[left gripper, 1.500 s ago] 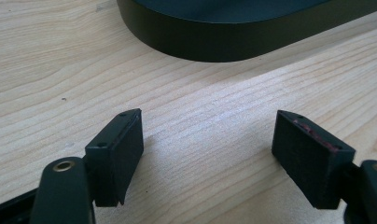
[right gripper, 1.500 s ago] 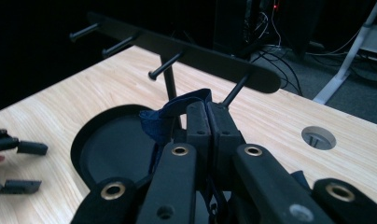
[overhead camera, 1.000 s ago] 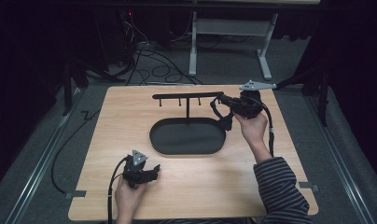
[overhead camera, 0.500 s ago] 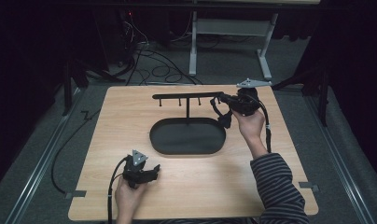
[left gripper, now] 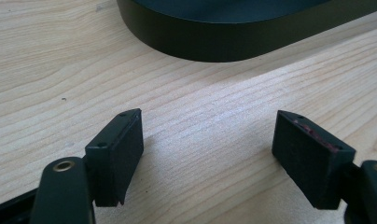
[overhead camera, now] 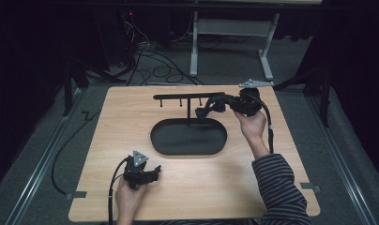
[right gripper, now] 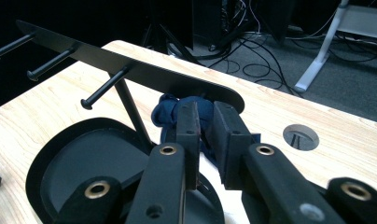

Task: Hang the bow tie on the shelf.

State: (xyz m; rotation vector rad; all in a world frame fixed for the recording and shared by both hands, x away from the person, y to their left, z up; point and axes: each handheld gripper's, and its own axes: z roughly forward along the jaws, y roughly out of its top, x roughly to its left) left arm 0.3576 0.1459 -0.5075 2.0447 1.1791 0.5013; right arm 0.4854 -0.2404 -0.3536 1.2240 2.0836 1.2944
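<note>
A pale wooden table (overhead camera: 131,117) is seen from above, with dark floor and cables around it. At its centre sits a black oval tray (overhead camera: 187,138), and a thin post rises from the tray's far edge to a black bar with pegs (overhead camera: 178,97) that runs across the table.

The right gripper (overhead camera: 216,104), held by a hand in a striped sleeve (overhead camera: 279,187), is at about 1 o'clock from the tray and points toward 9 o'clock, level with the bar. A dark blue cloth (overhead camera: 207,110) hangs bunched at the bar's right end, just at the gripper's tips. In the right gripper view the blue cloth (right gripper: 177,112) sits under the bar's rounded end (right gripper: 210,93), and the two black jaws stand close together with a narrow gap, the cloth between them near their tips. The jaws have just been opening a little; whether the pads press on the cloth I cannot tell.

The left gripper (overhead camera: 147,174) rests low on the table at about 7 o'clock from the tray, held by the other hand (overhead camera: 129,197). In the left gripper view its jaws stand wide apart with nothing between them, bare wood beneath and the tray's wall (left gripper: 205,42) just ahead.
</note>
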